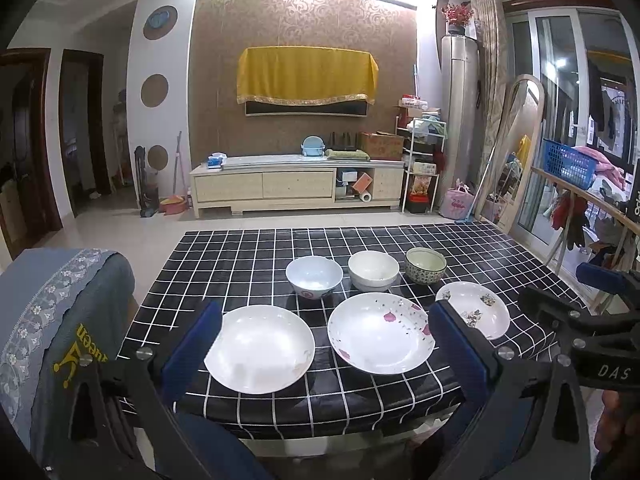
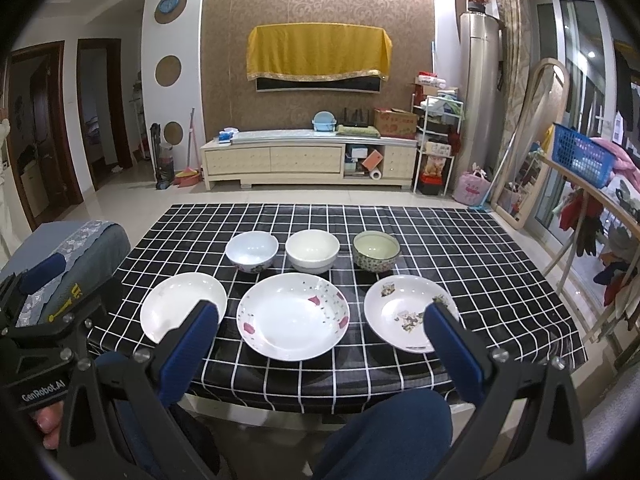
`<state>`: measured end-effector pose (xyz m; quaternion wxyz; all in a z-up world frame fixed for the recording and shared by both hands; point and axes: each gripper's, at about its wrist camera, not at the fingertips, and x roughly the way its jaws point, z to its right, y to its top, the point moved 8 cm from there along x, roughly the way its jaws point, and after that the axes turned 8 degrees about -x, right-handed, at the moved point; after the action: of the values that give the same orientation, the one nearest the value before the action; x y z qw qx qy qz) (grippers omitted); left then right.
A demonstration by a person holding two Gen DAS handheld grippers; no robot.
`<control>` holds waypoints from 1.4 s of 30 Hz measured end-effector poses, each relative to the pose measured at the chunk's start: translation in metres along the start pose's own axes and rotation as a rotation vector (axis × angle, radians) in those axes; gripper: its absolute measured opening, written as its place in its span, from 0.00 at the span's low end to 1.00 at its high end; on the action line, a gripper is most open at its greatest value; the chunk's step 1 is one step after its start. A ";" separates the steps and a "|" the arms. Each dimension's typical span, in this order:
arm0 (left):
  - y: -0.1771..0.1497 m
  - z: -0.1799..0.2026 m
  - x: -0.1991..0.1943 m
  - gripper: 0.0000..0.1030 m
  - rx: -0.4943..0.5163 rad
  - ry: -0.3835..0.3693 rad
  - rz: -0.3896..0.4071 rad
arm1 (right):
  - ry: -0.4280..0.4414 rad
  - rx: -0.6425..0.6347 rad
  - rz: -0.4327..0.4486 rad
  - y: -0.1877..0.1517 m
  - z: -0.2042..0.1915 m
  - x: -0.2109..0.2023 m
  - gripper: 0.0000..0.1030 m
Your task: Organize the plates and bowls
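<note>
On the worktop (image 2: 460,240), black cloth with white grid, six dishes in two rows. Far row, 9 to 3 o'clock: white bowl with red marks (image 2: 251,251), cream bowl (image 2: 312,250), green patterned bowl (image 2: 376,251). Small gaps between them, none touching. Near row: plain white plate (image 2: 176,304) at 9 o'clock, large plate with pink flower print (image 2: 293,316) centre, smaller plate with dark floral print (image 2: 404,312) at 3 o'clock. All upright, empty, nothing stacked.

Left gripper (image 1: 324,328): jaws wide, holding nothing, above the near edge of the worktop. In the left wrist view the plain white plate (image 1: 264,348) and flower-print plate (image 1: 380,332) sit between the blue pads (image 1: 196,344); the left pad overlaps the plain plate's rim in the frame, contact can't be confirmed. Floral plate (image 1: 486,306) is partly behind the right pad. Bowls at 12 o'clock: red-marked (image 1: 314,276), cream (image 1: 373,270), green (image 1: 425,265).

Right gripper (image 2: 320,320): jaws wide, empty, same height and standoff. Flower-print plate sits centred between the pads; the pads overlap the outer two plates in the frame.

Each gripper's body shows at the other view's edge: right one at 3 o'clock in the left view, left one at 9 o'clock in the right view. Person's knee in dark blue trousers (image 2: 384,432) at 6 o'clock, below the worktop edge. Chair with grey-blue cover (image 1: 60,312) at 9 o'clock, beside the worktop.
</note>
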<state>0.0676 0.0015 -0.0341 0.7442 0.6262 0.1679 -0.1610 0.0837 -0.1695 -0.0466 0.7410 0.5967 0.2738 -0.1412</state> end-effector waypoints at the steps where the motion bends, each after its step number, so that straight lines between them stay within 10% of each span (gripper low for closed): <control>1: 0.000 0.000 0.000 0.99 0.001 0.003 0.002 | 0.000 0.000 0.000 0.000 0.000 -0.001 1.00; 22: 0.018 -0.010 0.015 0.99 -0.017 0.016 0.014 | -0.013 -0.026 0.004 0.016 -0.008 0.013 1.00; 30: 0.021 -0.054 0.076 0.99 -0.044 0.085 -0.179 | -0.033 -0.025 0.050 0.050 -0.022 0.046 1.00; 42: -0.012 -0.130 0.158 0.99 -0.131 0.168 -0.408 | 0.213 -0.154 -0.185 0.044 -0.094 0.174 1.00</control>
<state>0.1966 0.1234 -0.1370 0.7187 0.5409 0.3625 -0.2439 0.2264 -0.0478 -0.1237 0.7352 0.5220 0.4146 -0.1230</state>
